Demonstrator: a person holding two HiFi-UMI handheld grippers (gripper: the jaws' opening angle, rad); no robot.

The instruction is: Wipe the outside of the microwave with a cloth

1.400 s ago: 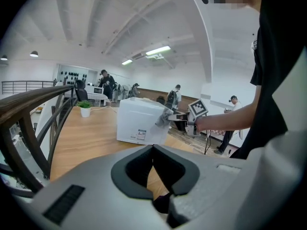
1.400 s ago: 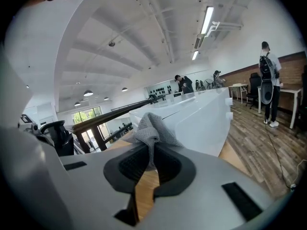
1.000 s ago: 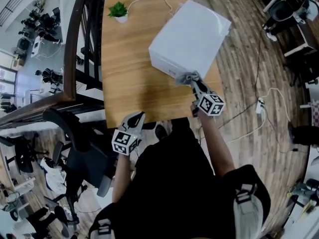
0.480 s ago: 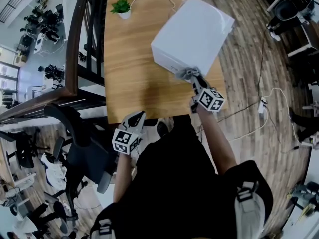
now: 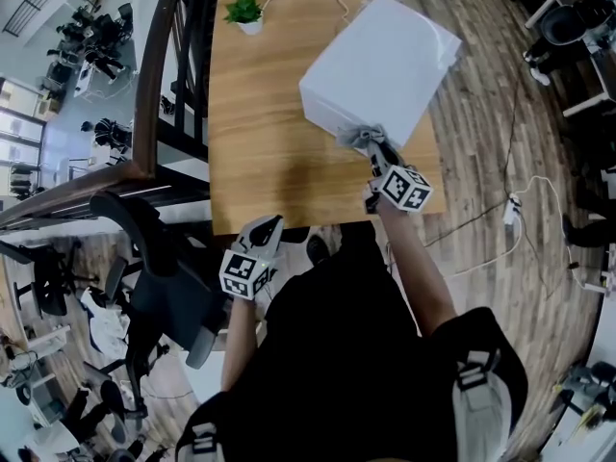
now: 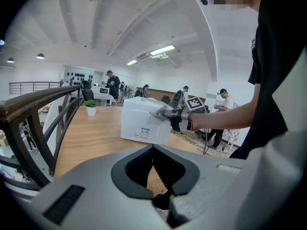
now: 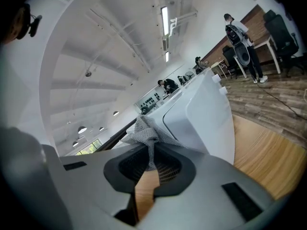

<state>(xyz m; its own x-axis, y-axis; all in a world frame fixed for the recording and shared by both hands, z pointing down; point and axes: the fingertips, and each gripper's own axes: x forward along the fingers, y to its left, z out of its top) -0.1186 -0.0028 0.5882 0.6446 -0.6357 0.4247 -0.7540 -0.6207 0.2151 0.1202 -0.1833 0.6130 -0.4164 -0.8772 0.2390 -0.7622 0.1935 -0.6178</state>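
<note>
Drifted slightly up-frame since a second ago, cloth hand, table (image 5: 260, 142) and microwave (image 5: 385, 61) alike. Lower centre-left: left gripper (image 5: 269, 223), jaws closed together, empty, just off table's near edge. Centre-right: grey cloth (image 5: 358, 138) pinched tight in right gripper (image 5: 373, 154), pressed against microwave's near edge.

An open-plan office — swivel chairs (image 5: 168, 296), desks (image 6: 103, 94), people (image 6: 112, 82), a mezzanine railing (image 5: 152, 85).

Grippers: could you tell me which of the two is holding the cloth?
The right gripper: its jaws pinch the grey cloth at the white microwave's near edge. The left gripper holds nothing.
</note>
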